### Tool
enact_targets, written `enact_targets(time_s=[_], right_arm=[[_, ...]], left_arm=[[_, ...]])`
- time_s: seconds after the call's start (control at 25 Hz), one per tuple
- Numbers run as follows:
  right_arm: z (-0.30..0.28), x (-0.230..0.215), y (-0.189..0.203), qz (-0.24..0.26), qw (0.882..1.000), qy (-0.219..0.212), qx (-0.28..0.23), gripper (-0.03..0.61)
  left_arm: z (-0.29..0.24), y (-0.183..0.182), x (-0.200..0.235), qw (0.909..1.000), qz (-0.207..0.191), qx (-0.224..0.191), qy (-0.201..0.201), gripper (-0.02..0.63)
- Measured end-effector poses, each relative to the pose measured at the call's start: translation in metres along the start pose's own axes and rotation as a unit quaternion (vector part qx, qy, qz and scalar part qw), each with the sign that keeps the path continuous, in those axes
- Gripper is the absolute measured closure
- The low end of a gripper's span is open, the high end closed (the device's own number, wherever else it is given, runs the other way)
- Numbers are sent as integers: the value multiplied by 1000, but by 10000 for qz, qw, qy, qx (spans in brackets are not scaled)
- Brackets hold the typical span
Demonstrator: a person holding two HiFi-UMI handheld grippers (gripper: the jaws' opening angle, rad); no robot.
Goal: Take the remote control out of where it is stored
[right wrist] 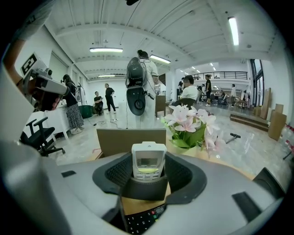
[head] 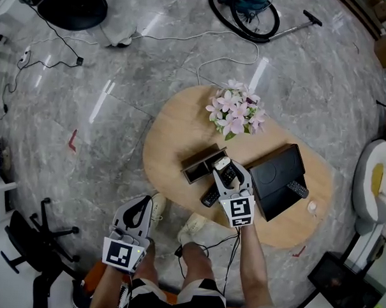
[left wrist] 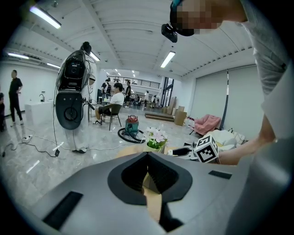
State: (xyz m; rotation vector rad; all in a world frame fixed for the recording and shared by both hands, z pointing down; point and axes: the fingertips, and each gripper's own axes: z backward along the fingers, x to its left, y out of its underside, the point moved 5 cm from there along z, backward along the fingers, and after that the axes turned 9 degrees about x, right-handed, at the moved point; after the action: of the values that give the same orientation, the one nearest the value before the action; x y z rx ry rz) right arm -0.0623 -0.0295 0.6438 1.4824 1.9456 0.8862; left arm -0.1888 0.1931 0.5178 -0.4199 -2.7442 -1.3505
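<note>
No word, brand or number reads clearly on my feeds. The nearest things to signs are the black-and-white square code patterns on the cube of the right gripper and the cube of the left gripper; they carry no letters. The white remote control shows a pale screen and buttons whose print is too small to read. The black remote has key markings, possibly digits, but I cannot make them out.
</note>
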Motion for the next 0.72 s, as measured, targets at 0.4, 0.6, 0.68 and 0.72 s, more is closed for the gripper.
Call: enact_targets(time_s=[0.4, 0.6, 0.68, 0.72], right_arm=[[29, 1, -24, -45, 9992, 194, -356, 356], [48, 4, -34, -59, 9982, 330, -491, 356], [54, 3, -38, -100, 9976, 405, -555, 356], [58, 3, -39, -110, 9973, 440, -572, 356]], left_arm=[[5, -13, -8, 9996, -194, -54, 218, 606], [9, -22, -13, 9988, -330, -82, 347, 606], [10, -26, -13, 9985, -376, -87, 389, 606], [11, -28, -14, 9983, -400, -86, 412, 606]])
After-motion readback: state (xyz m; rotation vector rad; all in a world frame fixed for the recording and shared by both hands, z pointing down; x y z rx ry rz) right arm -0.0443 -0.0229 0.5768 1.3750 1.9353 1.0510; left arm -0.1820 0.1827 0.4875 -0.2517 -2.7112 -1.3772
